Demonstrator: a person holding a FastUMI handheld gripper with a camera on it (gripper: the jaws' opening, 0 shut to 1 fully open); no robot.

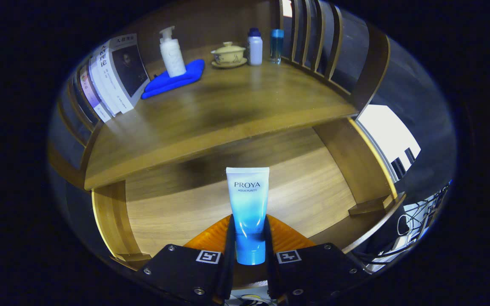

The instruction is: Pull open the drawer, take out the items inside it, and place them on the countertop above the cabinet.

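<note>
A white-to-blue cosmetic tube [248, 208] stands upright between my fingers, cap end down, and my gripper [249, 242] is shut on its lower part. Behind and below the tube lies the pulled-out wooden drawer [211, 204], its bare floor showing on both sides of the tube. Above the drawer runs the wooden countertop [228, 114], whose front edge crosses just beyond the tube's top.
On the countertop stand several books [115, 74] at the left, a white pump bottle [172, 53] on a blue cloth [177, 78], a lidded tea bowl [228, 54], a white bottle [254, 47] and a blue glass [276, 44]. Slatted rails [321, 42] fence the right side.
</note>
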